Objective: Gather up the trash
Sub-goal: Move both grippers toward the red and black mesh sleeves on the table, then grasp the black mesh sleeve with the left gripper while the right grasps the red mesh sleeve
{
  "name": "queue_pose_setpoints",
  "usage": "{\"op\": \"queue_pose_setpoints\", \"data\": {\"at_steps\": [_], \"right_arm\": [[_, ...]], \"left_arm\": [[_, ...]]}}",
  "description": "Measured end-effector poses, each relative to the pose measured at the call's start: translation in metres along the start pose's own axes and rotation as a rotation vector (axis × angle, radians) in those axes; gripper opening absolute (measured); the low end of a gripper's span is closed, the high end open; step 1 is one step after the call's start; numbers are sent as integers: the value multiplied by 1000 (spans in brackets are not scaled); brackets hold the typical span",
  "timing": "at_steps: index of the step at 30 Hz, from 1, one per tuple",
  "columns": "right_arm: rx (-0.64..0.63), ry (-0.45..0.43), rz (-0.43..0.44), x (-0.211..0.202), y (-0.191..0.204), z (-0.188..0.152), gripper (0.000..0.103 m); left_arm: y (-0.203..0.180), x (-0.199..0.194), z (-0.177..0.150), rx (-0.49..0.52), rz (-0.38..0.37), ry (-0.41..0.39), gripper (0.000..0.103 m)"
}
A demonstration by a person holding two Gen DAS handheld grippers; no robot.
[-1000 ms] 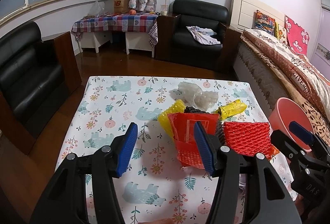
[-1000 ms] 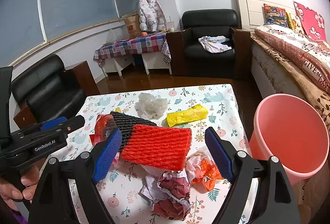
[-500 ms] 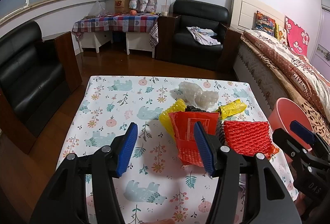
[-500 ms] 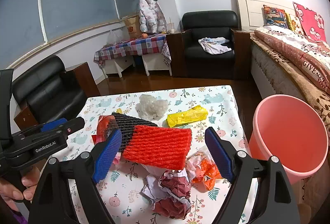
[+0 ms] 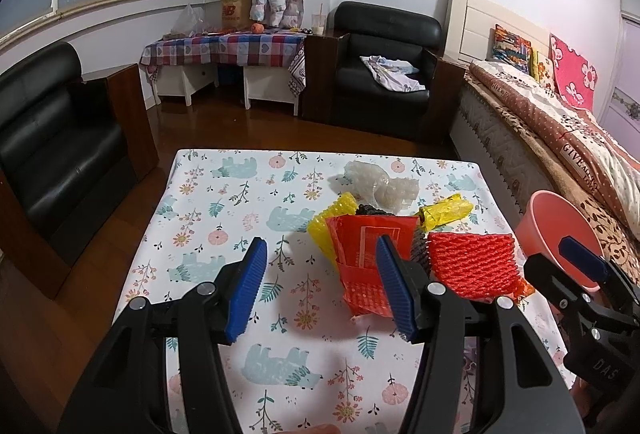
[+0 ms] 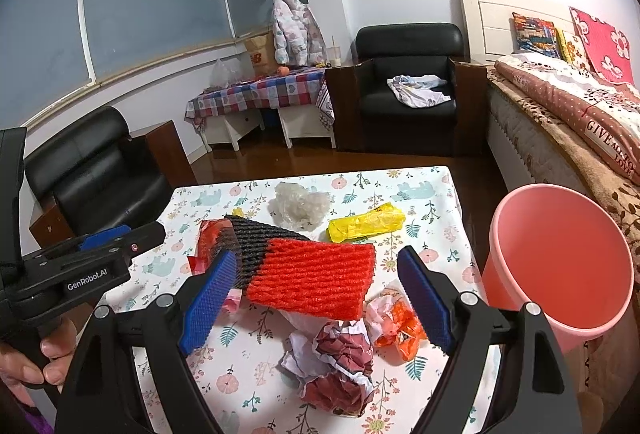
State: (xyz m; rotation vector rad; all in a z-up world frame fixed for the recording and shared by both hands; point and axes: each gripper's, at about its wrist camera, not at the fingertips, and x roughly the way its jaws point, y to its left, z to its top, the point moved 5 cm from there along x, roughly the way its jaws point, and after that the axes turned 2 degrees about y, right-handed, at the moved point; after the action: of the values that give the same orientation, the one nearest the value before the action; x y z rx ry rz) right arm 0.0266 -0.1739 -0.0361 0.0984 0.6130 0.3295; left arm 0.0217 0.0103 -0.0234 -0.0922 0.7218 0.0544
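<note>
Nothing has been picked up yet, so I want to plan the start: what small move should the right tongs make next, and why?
Probably lower the right tongs onto the red foam net sleeve and close. They are open and empty, that sleeve lies between their blue pads on top of the pile, and the empty pink plastic bucket stands just to its right beside the floral-cloth table.

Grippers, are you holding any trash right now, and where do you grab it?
Nothing is held. The left gripper and the right gripper both have open jaws above the table; the red foam net lies untouched.
</note>
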Motion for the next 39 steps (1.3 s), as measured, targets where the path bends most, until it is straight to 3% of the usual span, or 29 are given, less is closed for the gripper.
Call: {"op": "queue_pose_setpoints", "data": {"at_steps": [10, 15, 17, 22, 30, 32, 36, 39], "right_arm": [[11, -20, -4, -16, -3, -1, 82], [10, -25, -6, -22, -4, 0, 82], [10, -24, -6, -23, -5, -1, 81], [14, -9, -5, -24, -8, -3, 79], [47, 32, 21, -14, -18, -8, 71], [52, 45, 31, -9, -20, -8, 70], [64, 74, 54, 2, -22, -10, 67], [78, 97, 71, 12, -25, -12, 67]], "left_arm": [[0, -12, -3, -3, -16, -16, 57], [0, -19, -5, -11, -75, -29, 57], [-2, -20, -7, -16, -121, -21, 57], [-12, -17, -13, 17, -153, -7, 57], [-31, 10, -22, 32, -152, 61, 57], [-31, 16, -23, 27, -141, 69, 52], [-27, 28, -28, 18, -143, 97, 25], [-23, 30, -30, 9, -154, 100, 14]]}}
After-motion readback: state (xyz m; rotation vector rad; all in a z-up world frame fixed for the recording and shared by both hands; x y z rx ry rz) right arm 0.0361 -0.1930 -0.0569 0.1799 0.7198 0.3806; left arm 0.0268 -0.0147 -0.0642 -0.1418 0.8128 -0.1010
